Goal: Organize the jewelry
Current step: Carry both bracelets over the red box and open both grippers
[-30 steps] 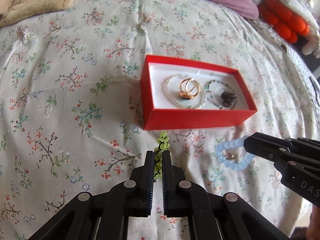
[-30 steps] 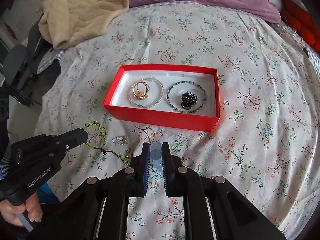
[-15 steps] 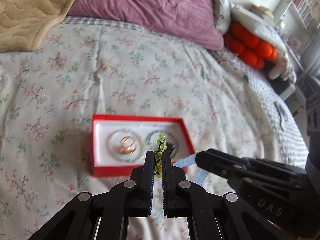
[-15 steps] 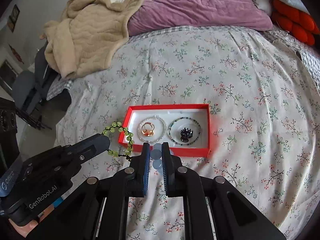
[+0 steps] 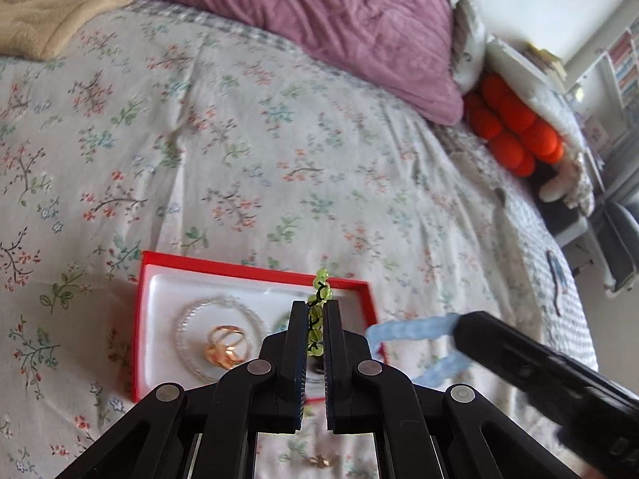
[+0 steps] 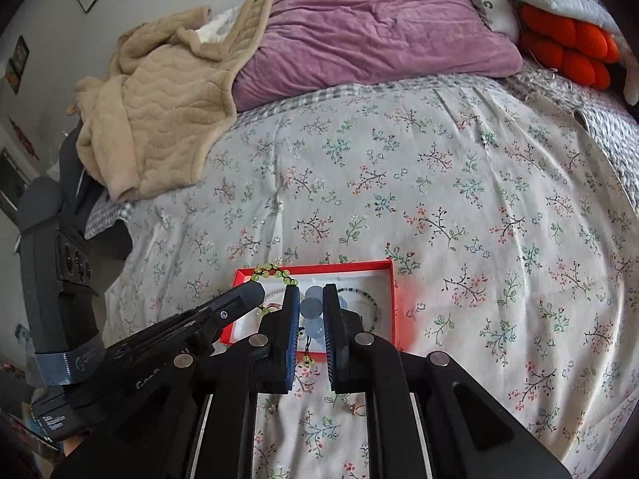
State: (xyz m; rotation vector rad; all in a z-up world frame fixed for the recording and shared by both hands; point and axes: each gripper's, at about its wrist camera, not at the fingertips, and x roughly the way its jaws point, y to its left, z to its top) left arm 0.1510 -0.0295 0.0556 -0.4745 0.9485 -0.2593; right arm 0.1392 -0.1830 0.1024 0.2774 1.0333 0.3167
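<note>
A red jewelry box [image 5: 247,269] with a white lining lies on the floral bedspread; it also shows in the right wrist view [image 6: 389,279]. Inside are a pearl bracelet [image 5: 191,313], gold rings [image 5: 227,345] and a dark beaded bracelet [image 6: 369,299]. My left gripper [image 5: 314,311] is shut on a green bead bracelet [image 5: 319,283] and holds it above the box. My right gripper [image 6: 311,299] is shut on a light blue bead bracelet [image 6: 311,307], also lifted near the box; its blurred loop shows in the left wrist view [image 5: 415,327].
Small loose jewelry pieces lie on the bedspread near me [image 5: 319,461] [image 6: 355,409]. A purple pillow [image 6: 379,28], a beige blanket [image 6: 159,99] and an orange cushion [image 6: 571,52] are at the far end of the bed.
Both grippers have lifted their bracelets off the bedspread and risen, tilting up so the box now sits lower in both views. The right gripper's bracelet swings, blurred.
</note>
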